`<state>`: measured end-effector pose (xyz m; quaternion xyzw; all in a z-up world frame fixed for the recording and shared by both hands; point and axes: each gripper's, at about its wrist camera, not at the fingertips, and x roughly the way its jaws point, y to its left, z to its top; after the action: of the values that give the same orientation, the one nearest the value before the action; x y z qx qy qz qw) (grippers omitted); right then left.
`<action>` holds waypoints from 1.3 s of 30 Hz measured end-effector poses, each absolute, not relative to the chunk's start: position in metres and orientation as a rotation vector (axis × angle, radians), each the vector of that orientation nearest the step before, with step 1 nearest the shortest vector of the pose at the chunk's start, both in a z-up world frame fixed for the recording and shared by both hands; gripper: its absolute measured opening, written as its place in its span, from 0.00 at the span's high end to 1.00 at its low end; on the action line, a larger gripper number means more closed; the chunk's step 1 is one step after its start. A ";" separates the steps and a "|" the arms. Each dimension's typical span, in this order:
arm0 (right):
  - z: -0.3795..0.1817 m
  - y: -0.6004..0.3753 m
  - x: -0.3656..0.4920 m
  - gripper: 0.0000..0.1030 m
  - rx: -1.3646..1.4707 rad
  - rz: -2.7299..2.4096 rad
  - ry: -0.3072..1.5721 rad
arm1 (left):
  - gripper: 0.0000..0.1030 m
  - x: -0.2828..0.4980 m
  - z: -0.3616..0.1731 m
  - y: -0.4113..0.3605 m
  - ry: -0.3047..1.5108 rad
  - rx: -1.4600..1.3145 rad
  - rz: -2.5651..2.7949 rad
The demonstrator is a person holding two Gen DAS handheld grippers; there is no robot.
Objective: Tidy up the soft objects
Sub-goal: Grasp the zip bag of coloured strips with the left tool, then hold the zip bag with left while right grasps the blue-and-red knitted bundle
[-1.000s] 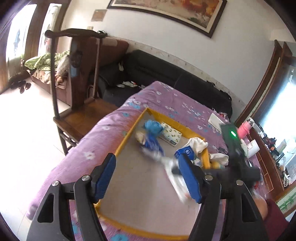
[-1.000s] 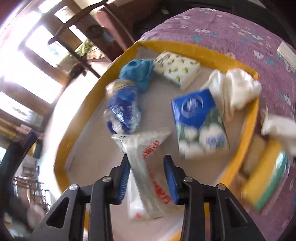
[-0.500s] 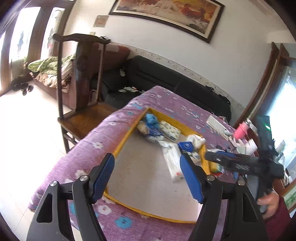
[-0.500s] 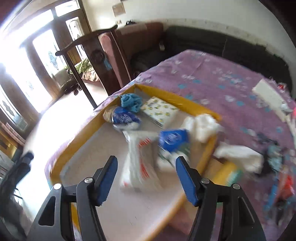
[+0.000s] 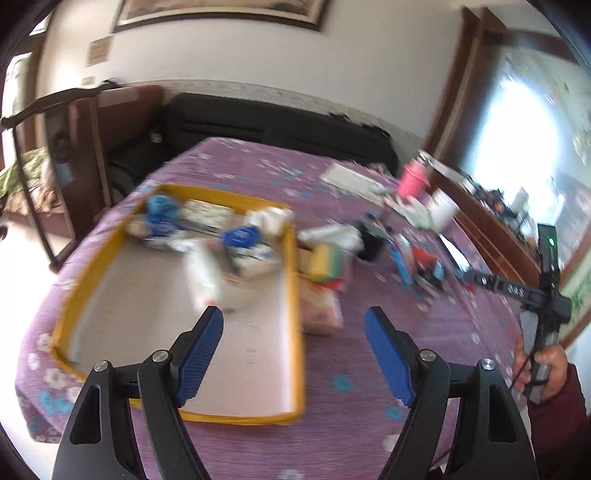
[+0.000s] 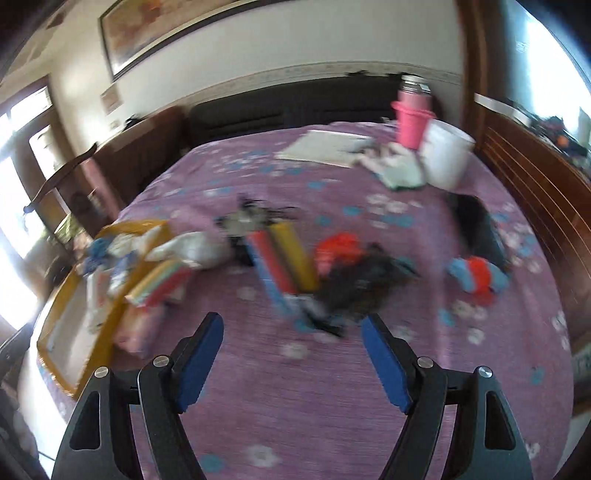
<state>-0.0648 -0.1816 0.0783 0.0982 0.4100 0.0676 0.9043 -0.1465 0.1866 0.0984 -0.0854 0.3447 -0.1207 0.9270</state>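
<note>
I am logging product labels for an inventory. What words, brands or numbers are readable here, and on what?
None reads for certain; both views are motion-blurred.
Blue tissue pack in the yellow tray: round logo, unreadable.
White plastic packet: red marks, unreadable.
Right hand-held gripper: pale lettering, too small.

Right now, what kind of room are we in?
Probably a living room at home. There's a long black sofa against the wall, a big framed painting above it, and a table covered with a purple flowered cloth that holds everyday clutter.
</note>
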 end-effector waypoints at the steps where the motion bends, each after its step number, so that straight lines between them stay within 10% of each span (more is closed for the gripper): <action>1: 0.075 -0.194 -0.067 0.21 0.220 0.123 0.844 | 0.24 -0.146 0.098 0.177 0.716 -0.164 -0.259; 30: 0.045 -0.253 0.008 0.11 0.360 0.036 0.670 | 0.24 0.026 0.036 0.053 0.976 0.300 -0.147; 33: 0.044 -0.253 0.009 0.11 0.364 0.043 0.677 | 0.66 0.031 0.028 0.052 1.005 0.319 -0.150; 39: 0.041 -0.254 0.011 0.11 0.363 0.033 0.690 | 0.68 0.001 0.060 0.057 0.911 0.204 -0.209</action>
<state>0.0113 -0.2537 0.0413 0.1767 0.3364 0.0160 0.9248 0.0006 0.0569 0.0602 0.0982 0.4383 -0.1004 0.8878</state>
